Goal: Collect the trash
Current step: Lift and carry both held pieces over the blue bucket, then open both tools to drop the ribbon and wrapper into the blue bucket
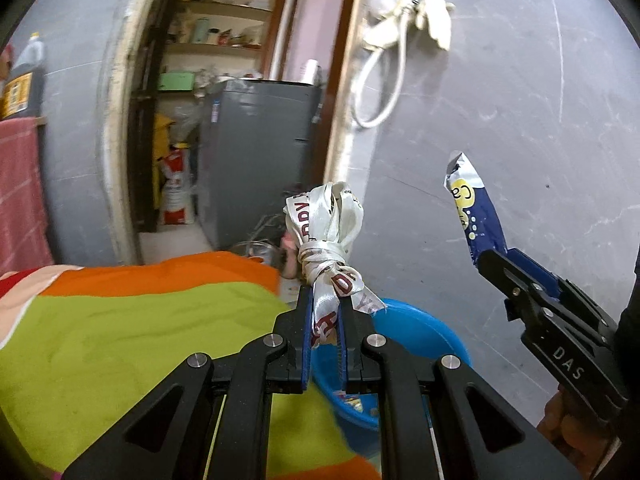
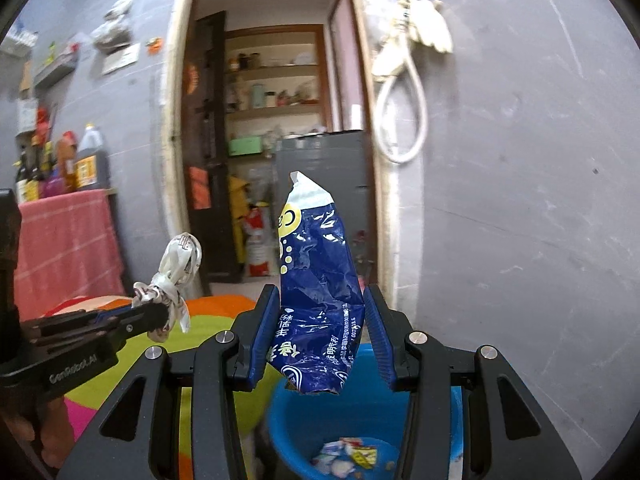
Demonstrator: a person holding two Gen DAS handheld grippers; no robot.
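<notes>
White satin ribbon (image 1: 328, 248), knotted and printed in red letters, "DA" readable, is clamped in the left hand-held gripper (image 1: 326, 320) above the blue bucket (image 1: 420, 332) beside the bed's edge, likely for dropping.

Right view: the right hand-held gripper (image 2: 320, 336) has jaws apart around a blue snack wrapper (image 2: 316, 280) over the bucket, grip uncertain; "GenRobot.AI" marks the left tool.

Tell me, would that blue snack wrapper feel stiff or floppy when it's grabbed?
Probably crinkly and light: the blue wrapper is creased all over yet stands up above the right gripper. Its glossy film looks slippery. Likely empty, since it looks flat.
</notes>
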